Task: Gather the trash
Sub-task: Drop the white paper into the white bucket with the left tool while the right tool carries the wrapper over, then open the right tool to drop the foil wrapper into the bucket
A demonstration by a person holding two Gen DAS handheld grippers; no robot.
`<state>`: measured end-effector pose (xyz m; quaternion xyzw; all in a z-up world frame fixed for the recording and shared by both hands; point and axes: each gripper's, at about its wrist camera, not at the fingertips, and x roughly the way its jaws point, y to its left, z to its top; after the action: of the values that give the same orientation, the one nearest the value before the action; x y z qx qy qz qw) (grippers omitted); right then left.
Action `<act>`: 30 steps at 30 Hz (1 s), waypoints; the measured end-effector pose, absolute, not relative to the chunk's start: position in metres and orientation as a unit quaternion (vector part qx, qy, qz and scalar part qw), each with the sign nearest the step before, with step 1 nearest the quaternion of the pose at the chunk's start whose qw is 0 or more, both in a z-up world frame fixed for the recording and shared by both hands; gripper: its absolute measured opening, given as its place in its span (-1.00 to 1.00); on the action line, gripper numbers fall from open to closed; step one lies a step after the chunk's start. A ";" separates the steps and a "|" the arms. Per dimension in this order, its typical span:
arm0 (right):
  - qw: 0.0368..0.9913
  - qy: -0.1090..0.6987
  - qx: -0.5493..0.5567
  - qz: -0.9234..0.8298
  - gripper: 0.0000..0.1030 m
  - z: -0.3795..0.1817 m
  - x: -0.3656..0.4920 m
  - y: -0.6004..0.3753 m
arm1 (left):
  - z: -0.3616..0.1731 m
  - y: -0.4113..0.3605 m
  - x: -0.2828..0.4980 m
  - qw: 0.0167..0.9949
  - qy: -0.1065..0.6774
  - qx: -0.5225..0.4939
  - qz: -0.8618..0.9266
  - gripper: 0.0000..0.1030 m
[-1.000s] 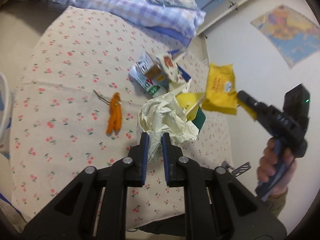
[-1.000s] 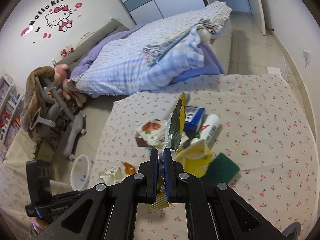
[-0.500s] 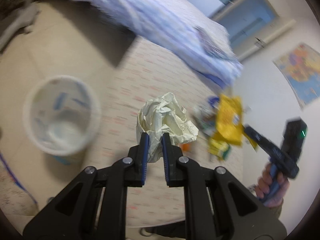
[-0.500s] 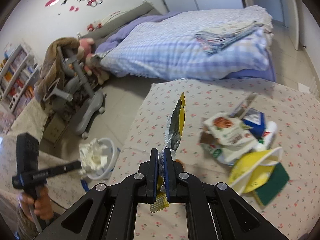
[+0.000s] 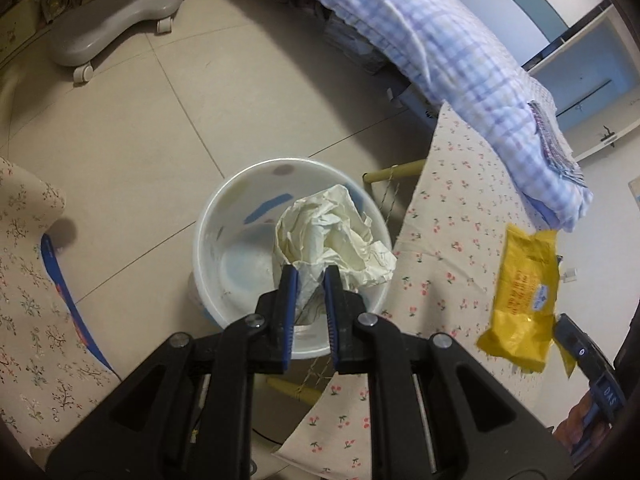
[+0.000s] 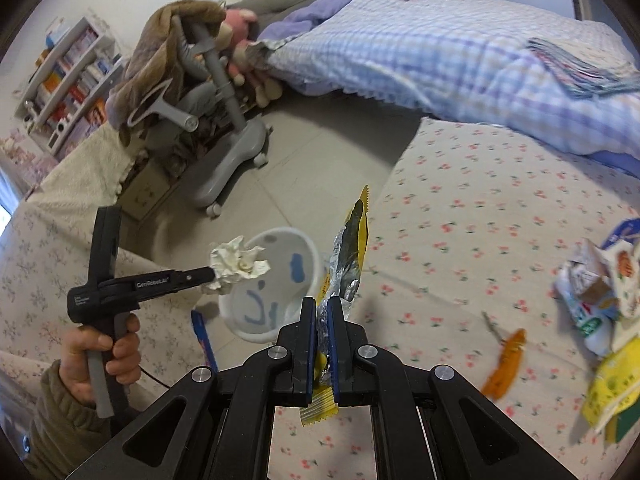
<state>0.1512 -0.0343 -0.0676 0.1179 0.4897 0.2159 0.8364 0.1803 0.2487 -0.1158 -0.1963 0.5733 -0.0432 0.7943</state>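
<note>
**Both grippers loaded, paper ball right over the bin**

So up close, the left gripper (image 5: pixel 307 274) has its blue pads pinched onto a crumpled ball of white paper (image 5: pixel 334 232), jaws only a narrow gap apart with the paper squeezed between them. That ball hangs directly above the open mouth of the white bin (image 5: pixel 224 236) on the tile floor. From the right wrist view you can see the same left gripper (image 6: pixel 212 276) sticking out sideways with the paper (image 6: pixel 237 265) at its tip, over the bin's rim (image 6: pixel 280 234).

The right gripper (image 6: pixel 322 308) is clamped almost fully closed on a yellow foil snack wrapper (image 6: pixel 350 256), which stands up edge-on between the pads, one end poking out below.

A bit further out, the flowery tablecloth (image 6: pixel 472 216) holds the rest of the trash: an orange scrap (image 6: pixel 506 362) and a pile of cartons and packets (image 6: pixel 596 292) at the right edge. Behind all that, the bed with the checked blanket (image 6: pixel 440 48) and a grey chair (image 6: pixel 224 120).
</note>
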 end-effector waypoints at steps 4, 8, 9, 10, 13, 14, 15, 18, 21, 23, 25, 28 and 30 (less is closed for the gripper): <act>0.828 0.502 0.103 0.228 -0.88 -0.080 0.166 0.000 | -0.122 0.248 0.187 0.788 0.583 -0.193 -0.041 -0.70; 0.821 0.510 0.093 0.239 -0.88 -0.087 0.179 0.028 | -0.126 0.256 0.192 0.788 0.583 -0.195 -0.035 -0.67; 0.820 0.511 0.088 0.242 -0.88 -0.087 0.182 0.035 | -0.128 0.257 0.192 0.785 0.586 -0.198 -0.034 -0.60; 0.820 0.511 0.083 0.245 -0.88 -0.088 0.184 0.042 | -0.132 0.259 0.194 0.781 0.592 -0.199 -0.033 -0.49; 0.818 0.513 0.076 0.249 -0.88 -0.091 0.190 0.057 | -0.133 0.268 0.193 0.774 0.594 -0.216 -0.019 -0.41; 0.817 0.515 0.070 0.249 -0.87 -0.093 0.193 0.063 | -0.132 0.271 0.193 0.773 0.592 -0.224 -0.017 -0.38; 0.817 0.516 0.066 0.248 -0.87 -0.095 0.196 0.068 | -0.130 0.275 0.192 0.773 0.589 -0.233 -0.016 -0.34; 0.814 0.523 0.060 0.244 -0.87 -0.103 0.203 0.078 | -0.123 0.280 0.188 0.776 0.581 -0.245 -0.010 -0.33; 0.814 0.529 0.045 0.237 -0.86 -0.112 0.208 0.088 | -0.118 0.279 0.185 0.776 0.579 -0.249 -0.014 -0.33; 0.812 0.531 0.044 0.239 -0.81 -0.116 0.210 0.092 | -0.115 0.279 0.184 0.779 0.575 -0.251 -0.015 -0.33; 0.813 0.529 0.046 0.240 -0.81 -0.119 0.212 0.097 | -0.113 0.277 0.184 0.782 0.571 -0.248 -0.016 -0.27; 0.812 0.532 0.054 0.233 -0.26 -0.121 0.217 0.100 | -0.111 0.276 0.184 0.785 0.569 -0.242 -0.015 -0.25; 0.812 0.532 0.062 0.232 0.03 -0.119 0.218 0.099 | -0.110 0.275 0.183 0.786 0.569 -0.243 -0.016 -0.25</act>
<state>0.2181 0.0989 -0.1193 0.0624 0.5316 0.2319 0.8123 0.1826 0.2745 -0.1103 -0.2428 0.5688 -0.0163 0.7856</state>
